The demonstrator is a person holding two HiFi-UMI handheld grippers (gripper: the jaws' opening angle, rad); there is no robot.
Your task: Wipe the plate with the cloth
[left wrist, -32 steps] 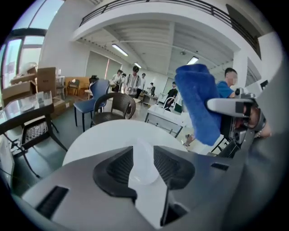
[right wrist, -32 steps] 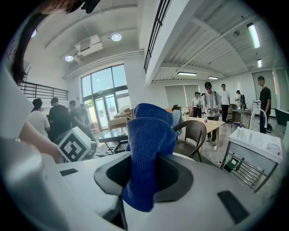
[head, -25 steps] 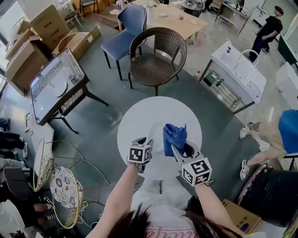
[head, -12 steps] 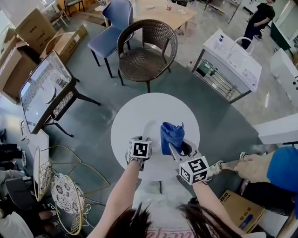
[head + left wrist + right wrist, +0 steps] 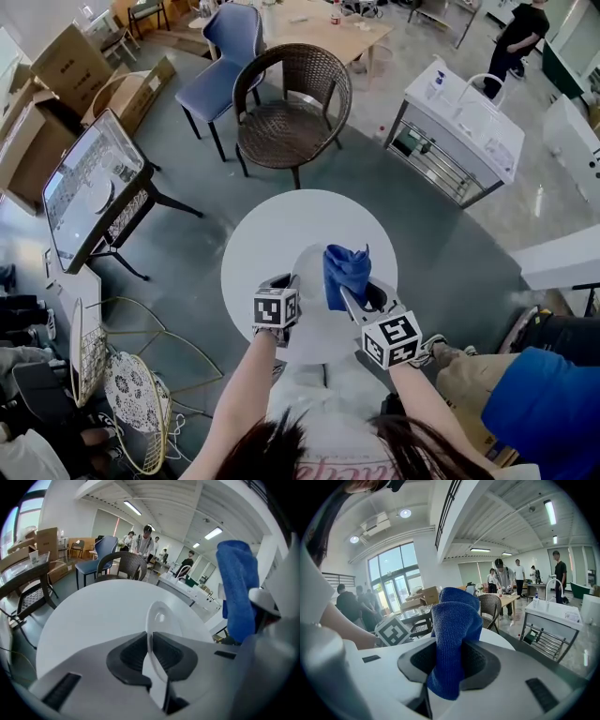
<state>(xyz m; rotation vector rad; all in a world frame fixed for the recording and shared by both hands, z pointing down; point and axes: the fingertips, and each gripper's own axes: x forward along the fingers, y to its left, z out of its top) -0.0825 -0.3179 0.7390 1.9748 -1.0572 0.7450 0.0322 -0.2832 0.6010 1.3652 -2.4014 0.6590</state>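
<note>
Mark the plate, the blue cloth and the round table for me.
plate (image 5: 157,619), left gripper view, on its white face.
blue cloth (image 5: 455,630), right gripper view, on its bunched middle.
round table (image 5: 281,230), head view, on the bare far part of its top.

Place: a large open-plan office or lab hall.
Floor: grey floor (image 5: 187,244) running across the whole room.
Furniture: round white table (image 5: 281,234), wicker chair (image 5: 291,103), blue chair (image 5: 230,52), wooden table (image 5: 323,28).
Storage: cardboard boxes (image 5: 66,61) stacked at one side.
Fittings: white sink unit (image 5: 464,122) with tap; strip lights (image 5: 550,512) on a high ceiling; tall windows (image 5: 391,576).
People: several people (image 5: 504,581) standing at the far end.
</note>
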